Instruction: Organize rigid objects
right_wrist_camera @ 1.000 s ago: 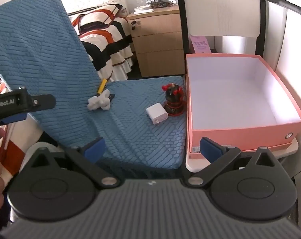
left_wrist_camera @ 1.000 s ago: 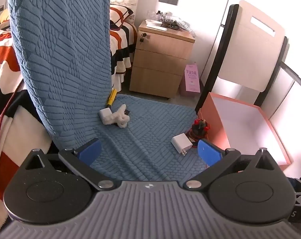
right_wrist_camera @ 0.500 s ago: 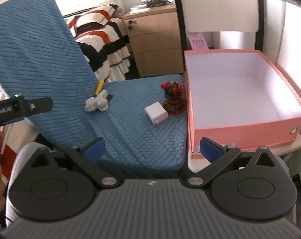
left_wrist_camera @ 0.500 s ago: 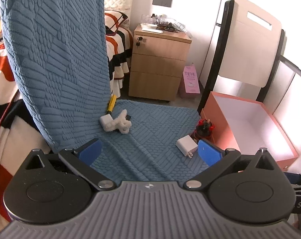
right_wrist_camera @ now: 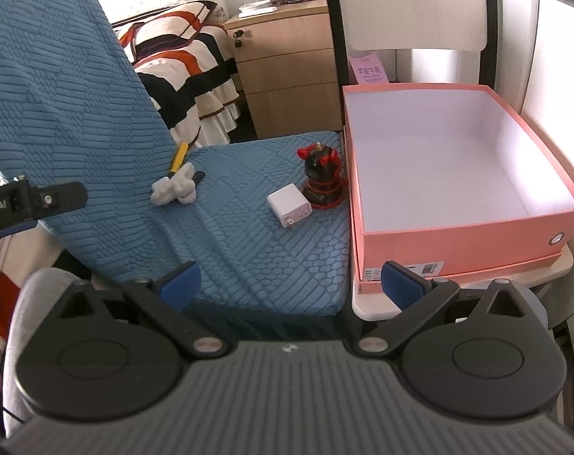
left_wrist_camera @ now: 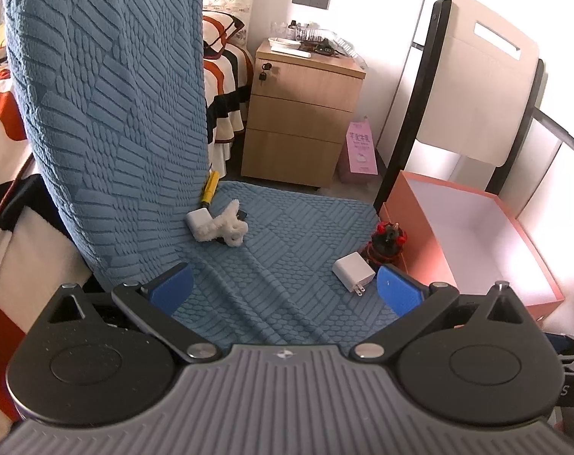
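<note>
The salmon-pink box [right_wrist_camera: 453, 235] is sitting open at 2 o'clock in the right wrist view, its white inside showing nothing in it; the box is standing on a pale tray or lid [right_wrist_camera: 472, 284] just beside the blue quilted seat cover [right_wrist_camera: 256, 235].

Against the frames a second ago, the left wrist camera is sitting farther back, so the wooden nightstand [left_wrist_camera: 302, 121] is showing more fully at 12 o'clock, and the seat objects are lying where they were.

The left gripper [left_wrist_camera: 283, 288] is hovering with its blue pads spread wide, holding nothing; the right gripper [right_wrist_camera: 290, 280] is likewise spread apart and empty.

On the ribbed, embossed fabric, a smooth white charger [right_wrist_camera: 290, 204] with metal prongs is lying at centre, touching or just beside a black-and-red rounded figurine [right_wrist_camera: 321, 182] next to the box wall. At 10 o'clock, a rough white lumpy piece [right_wrist_camera: 173, 187] is resting near a yellow pen-like stick [right_wrist_camera: 178, 157] at the backrest fold.
</note>
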Demonstrator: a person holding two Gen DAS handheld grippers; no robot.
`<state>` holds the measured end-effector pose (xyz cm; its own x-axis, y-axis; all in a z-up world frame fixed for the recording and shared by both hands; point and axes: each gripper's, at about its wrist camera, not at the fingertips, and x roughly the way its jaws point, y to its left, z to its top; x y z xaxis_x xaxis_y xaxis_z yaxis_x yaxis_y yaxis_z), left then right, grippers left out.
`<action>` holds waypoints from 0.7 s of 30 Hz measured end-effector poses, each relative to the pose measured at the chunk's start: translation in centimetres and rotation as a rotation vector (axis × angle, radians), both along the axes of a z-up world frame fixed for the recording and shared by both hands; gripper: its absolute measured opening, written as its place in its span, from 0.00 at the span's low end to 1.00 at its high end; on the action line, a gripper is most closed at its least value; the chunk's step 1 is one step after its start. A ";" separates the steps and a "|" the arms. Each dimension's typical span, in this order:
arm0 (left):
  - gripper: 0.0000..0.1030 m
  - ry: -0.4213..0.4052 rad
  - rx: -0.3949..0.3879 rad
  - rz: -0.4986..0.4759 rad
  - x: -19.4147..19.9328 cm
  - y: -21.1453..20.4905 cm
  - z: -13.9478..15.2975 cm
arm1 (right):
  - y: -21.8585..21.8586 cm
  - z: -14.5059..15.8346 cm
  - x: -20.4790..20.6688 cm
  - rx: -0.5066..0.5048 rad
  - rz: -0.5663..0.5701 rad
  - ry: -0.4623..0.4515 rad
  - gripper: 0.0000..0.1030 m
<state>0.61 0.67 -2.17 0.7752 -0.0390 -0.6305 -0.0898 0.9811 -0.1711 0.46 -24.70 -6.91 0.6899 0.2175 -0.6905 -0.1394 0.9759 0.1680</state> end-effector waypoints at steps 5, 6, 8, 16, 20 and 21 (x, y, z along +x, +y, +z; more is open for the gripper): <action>1.00 0.004 -0.021 0.004 0.2 0.4 -0.1 | -0.2 -0.1 0.1 -0.001 -0.019 0.001 1.00; 1.00 0.005 -0.019 0.002 0.1 0.4 -0.1 | -0.1 -0.1 0.1 -0.002 -0.019 0.001 1.00; 1.00 0.006 -0.019 0.002 0.0 0.3 -0.1 | 0.0 -0.2 0.1 -0.008 -0.016 0.001 1.00; 1.00 0.001 -0.008 -0.004 -0.2 0.1 -0.2 | 0.1 -0.2 0.1 -0.011 -0.012 0.005 1.00; 1.00 0.003 -0.009 -0.003 -0.2 0.2 -0.3 | 0.3 -0.4 0.1 -0.011 -0.006 0.012 1.00; 1.00 0.004 -0.009 -0.004 -0.3 0.2 -0.4 | 0.2 -0.5 0.1 -0.010 -0.004 0.014 1.00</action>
<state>0.35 0.84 -2.52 0.7723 -0.0480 -0.6334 -0.0867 0.9798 -0.1799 0.53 -24.48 -7.42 0.6810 0.2082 -0.7020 -0.1338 0.9780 0.1603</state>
